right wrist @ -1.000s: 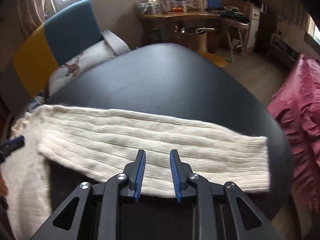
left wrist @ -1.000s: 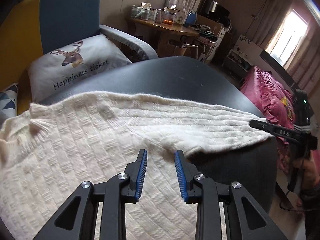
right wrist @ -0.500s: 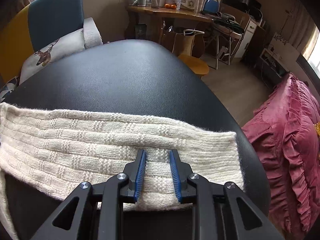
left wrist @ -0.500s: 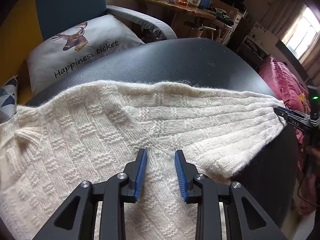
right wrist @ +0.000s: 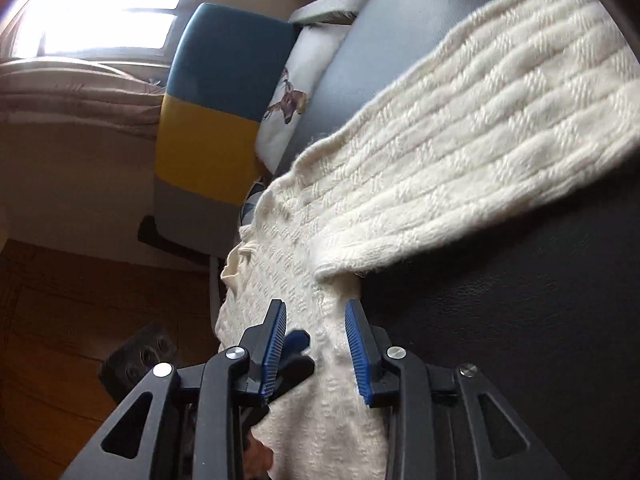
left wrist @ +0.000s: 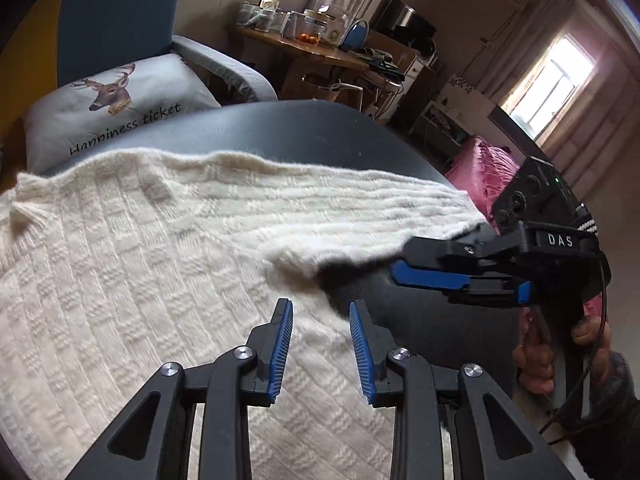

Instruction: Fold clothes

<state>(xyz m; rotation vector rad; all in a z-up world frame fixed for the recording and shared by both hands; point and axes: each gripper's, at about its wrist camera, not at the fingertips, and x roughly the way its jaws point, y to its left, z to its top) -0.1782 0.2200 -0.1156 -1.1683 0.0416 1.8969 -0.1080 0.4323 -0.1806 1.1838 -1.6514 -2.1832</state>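
Sweater: cream knit sweater lies spread flat on the dark desk, its body toward the left side and one sleeve stretched out across the desk toward the pink bedding.

Left gripper: left gripper hovers over the sweater's body near the armpit, jaws apart with nothing between them.

Right gripper: right gripper, seen from the left wrist view, is turned on its side near the sleeve's lower edge, just by the armpit; its jaws stand apart and, as far as I can tell, no cloth is clamped. In its own view the right gripper looks along the sweater's side edge, with the left gripper's blue tip showing behind its left finger.

Step in hand: probably taking hold of the sleeve to fold it over the body; nothing looks folded yet.

Doing it well: pinch the sleeve near its edge so both knit layers are caught, lift only enough to clear the desk, and carry it across in one sweep. The left gripper is well placed to press down near the shoulder seam and keep the body from dragging.

Risk: thick, fluffy knit can slip from a shallow bite or stretch under a hard pull.

Surroundings: deer cushion on a blue and yellow chair beyond the desk.
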